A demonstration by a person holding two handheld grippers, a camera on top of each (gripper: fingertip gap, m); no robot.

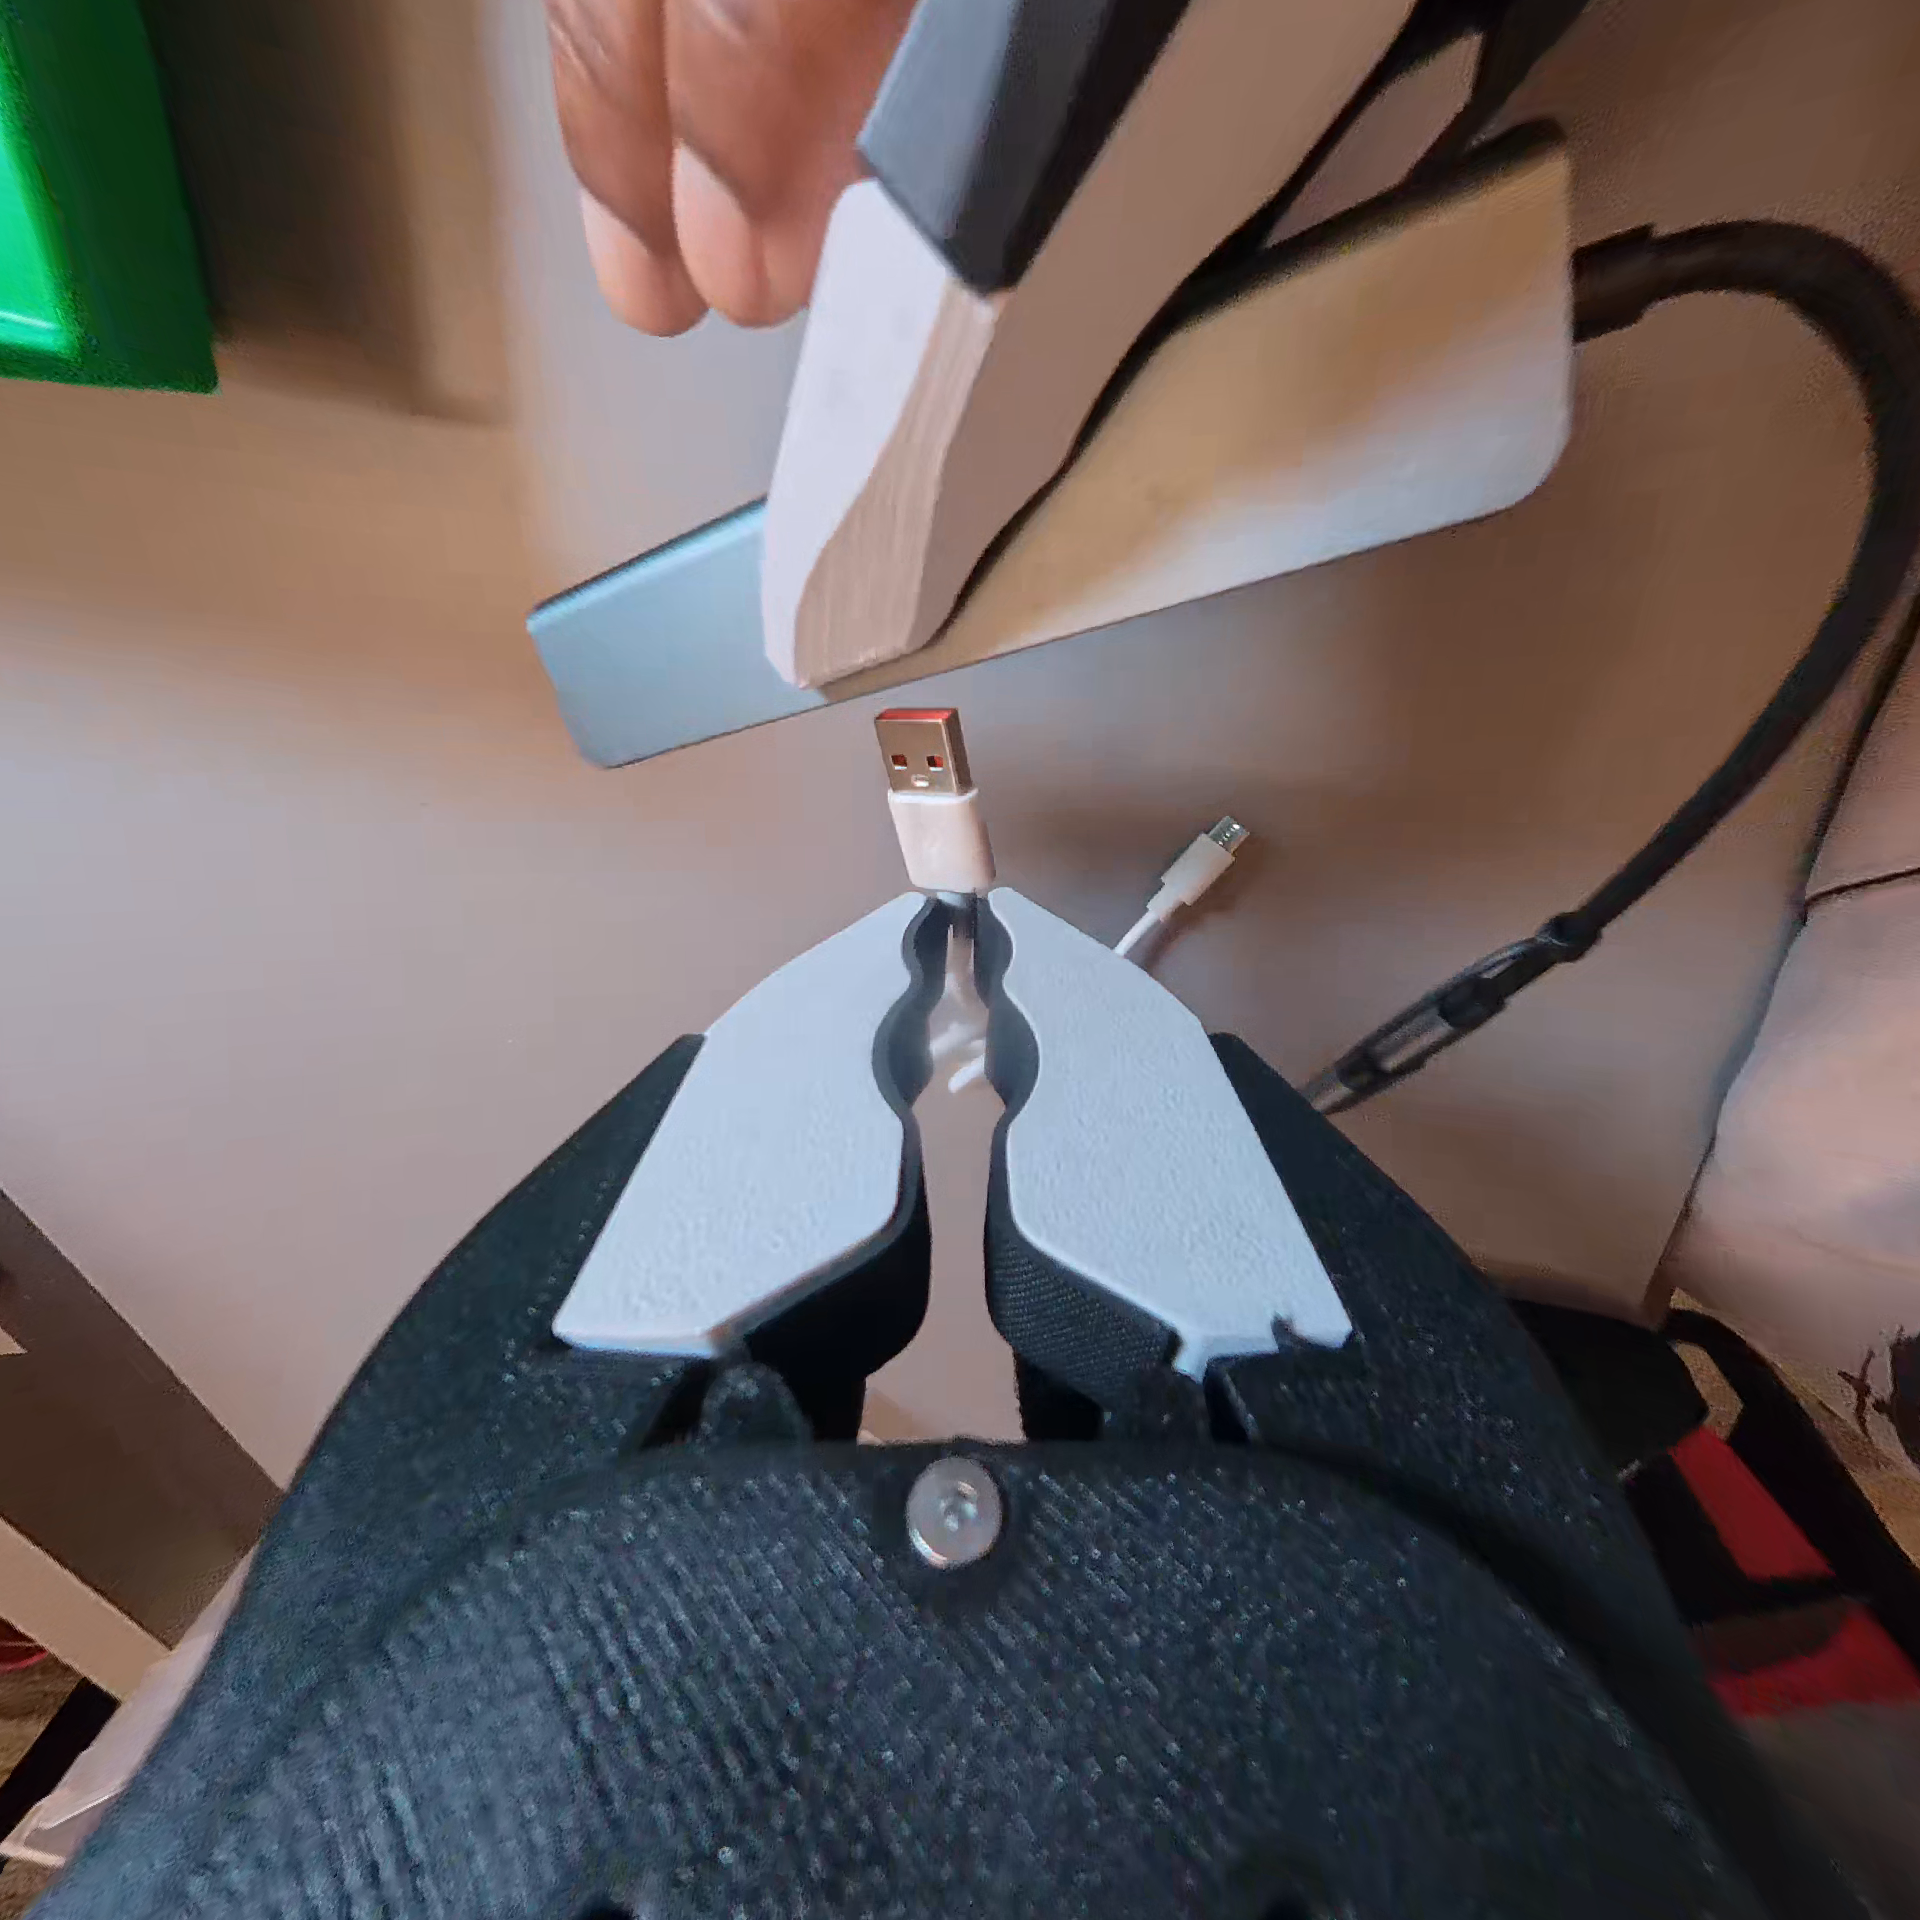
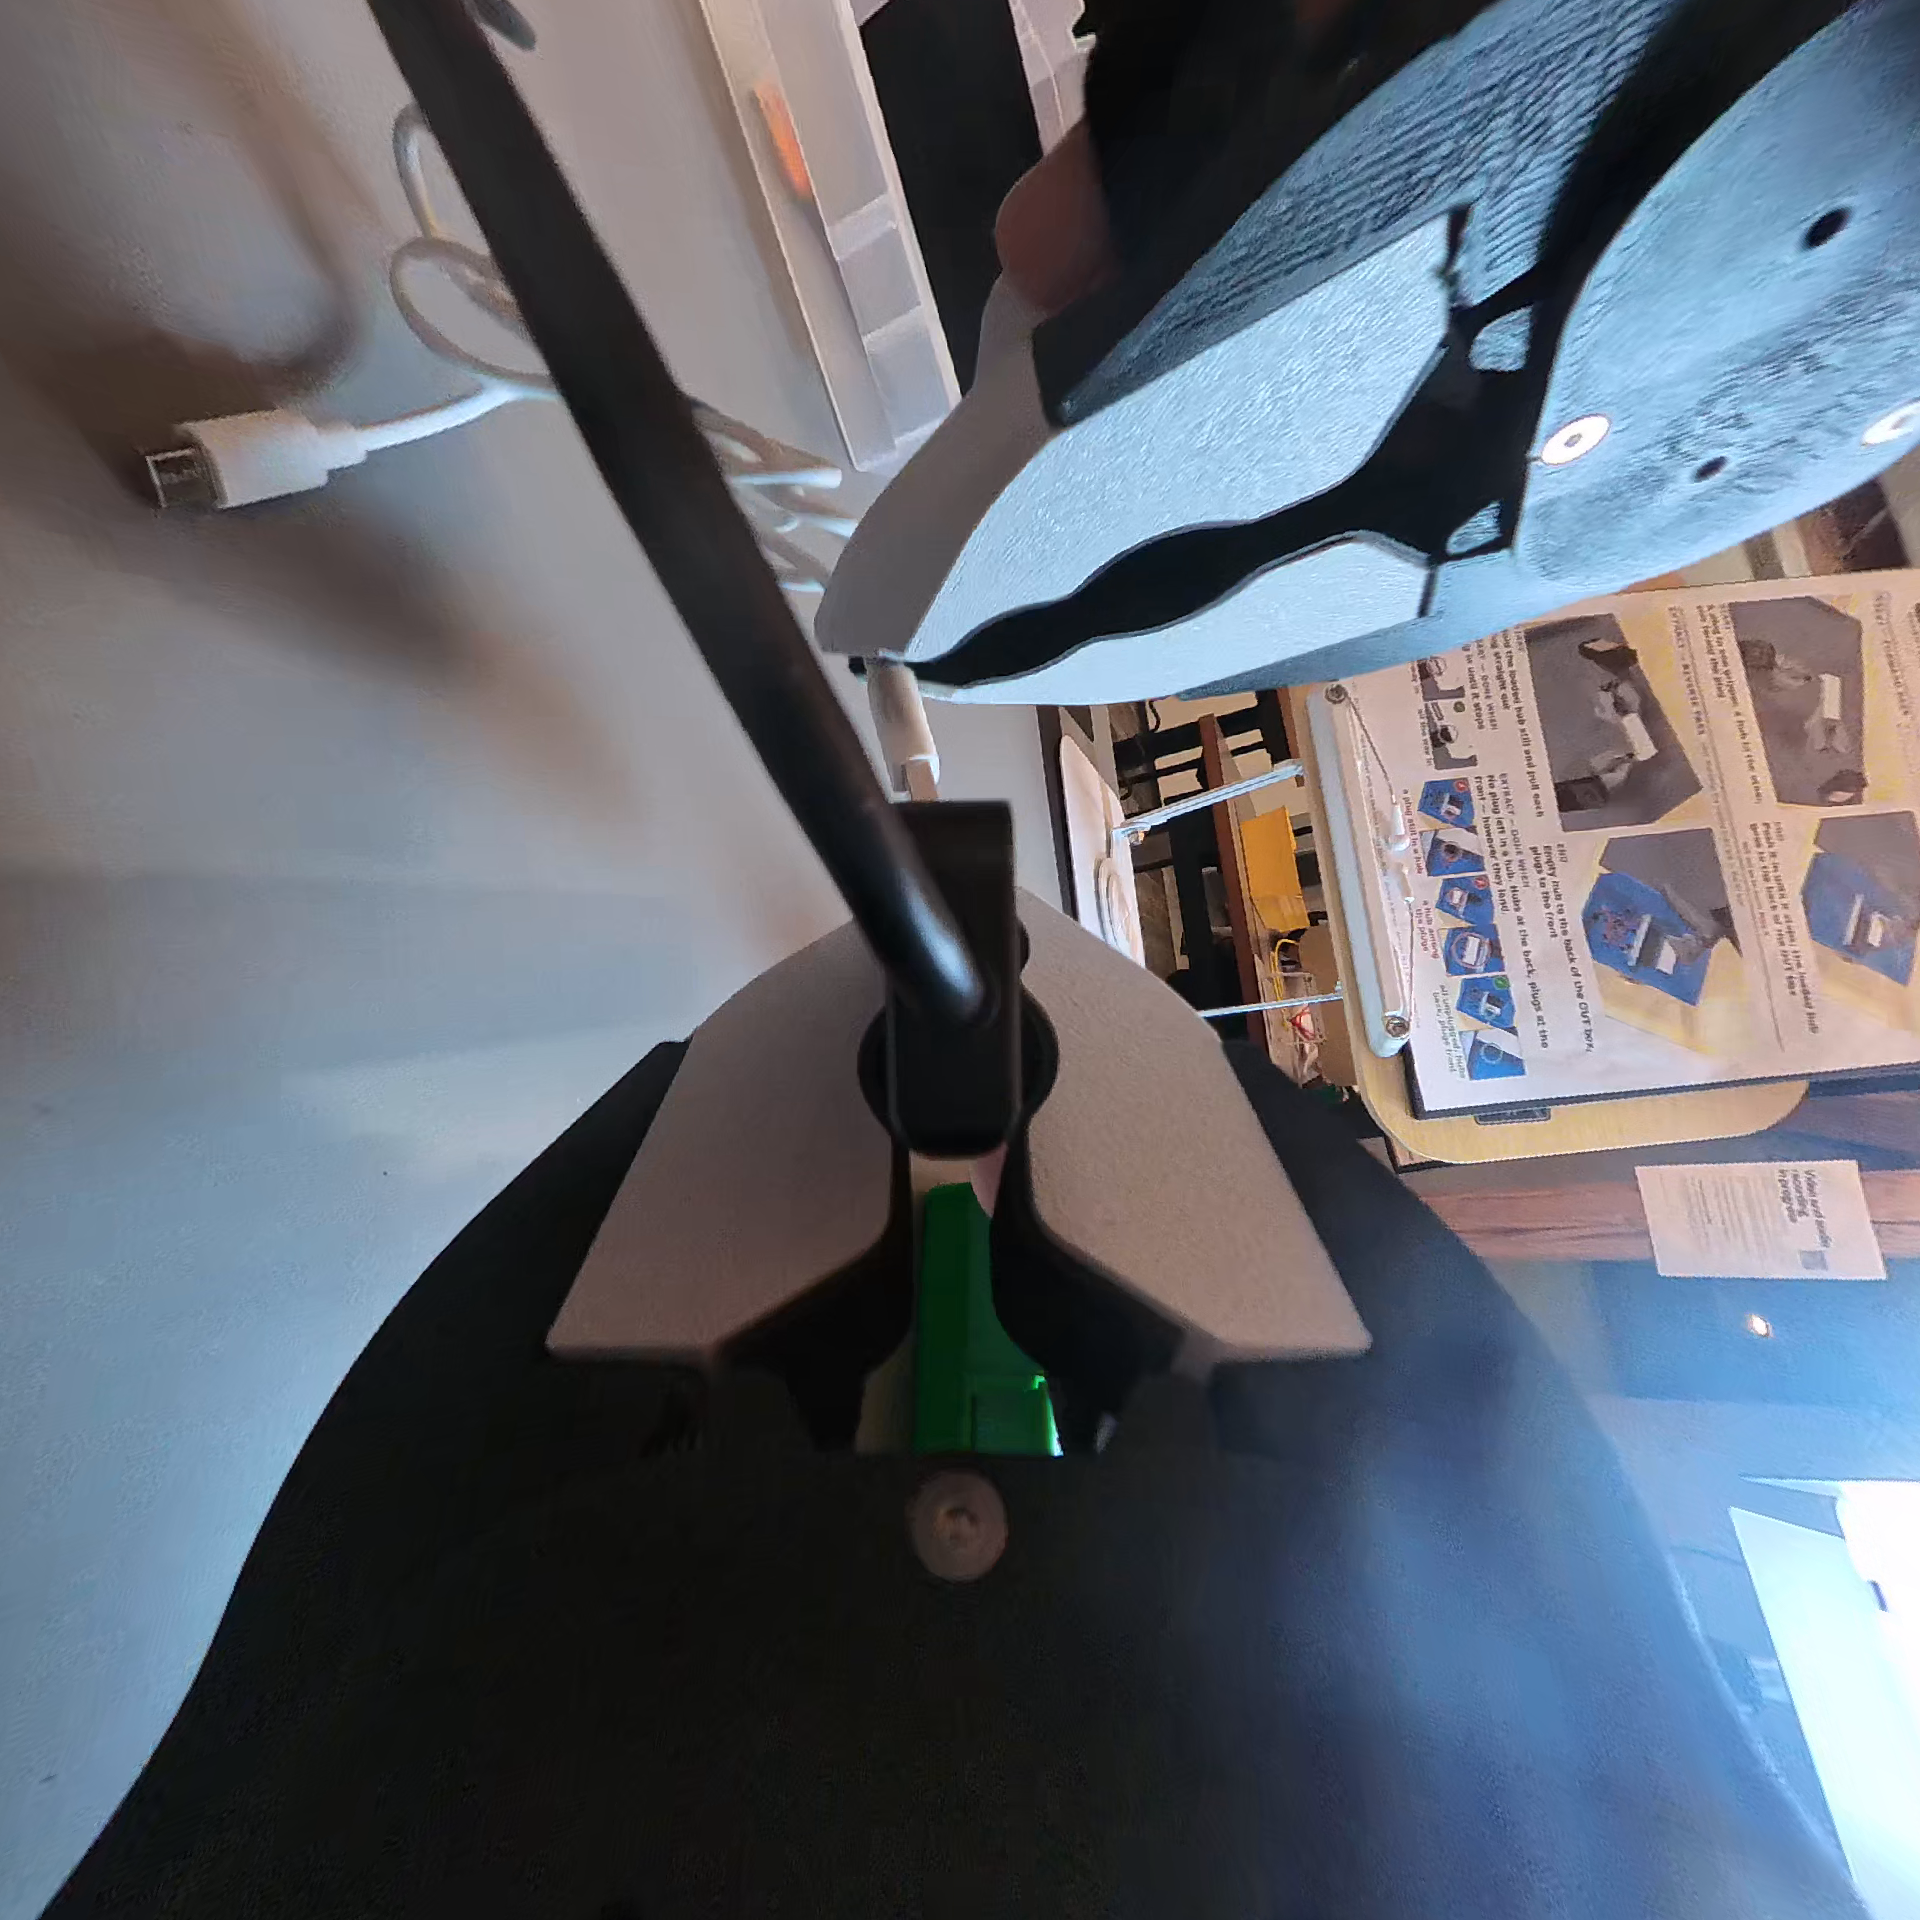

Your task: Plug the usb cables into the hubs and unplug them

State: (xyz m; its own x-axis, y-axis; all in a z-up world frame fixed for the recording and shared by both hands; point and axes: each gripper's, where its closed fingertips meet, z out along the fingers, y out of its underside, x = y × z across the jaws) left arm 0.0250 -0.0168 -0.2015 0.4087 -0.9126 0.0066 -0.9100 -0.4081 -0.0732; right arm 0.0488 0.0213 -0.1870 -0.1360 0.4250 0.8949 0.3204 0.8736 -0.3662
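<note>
USB plug [image 1: 925, 764] sits just under the long edge of the grey hub [image 1: 665, 665], metal tip up, close to the hub but not in it; judging by the alignment, this is the insertion approach, or it could equally be just after an unplug. Left gripper [image 1: 954, 902] is pinched on the white cable [image 1: 961, 977] right behind the plug's white sleeve, likely so the plug stands stiff and can be pushed straight. Right gripper [image 2: 951, 1039] is clamped across the hub, holding it off the table [image 1: 260, 883] as the counter-force; its grip point is toward the end where the hub's thick black lead [image 1: 1849, 582] exits, which leaves the port edge free. A hand [image 1: 675, 177] shows above the hub, behind that gripper. Below and right of the hub, the white cable's small far-end plug [image 1: 1226, 836] lies loose on the table. Right wrist view also shows another white plug [image 2: 244, 457] lying well off from the hub. Risk: ports aren't visible here, so can't confirm the plug lines up with a slot.
</note>
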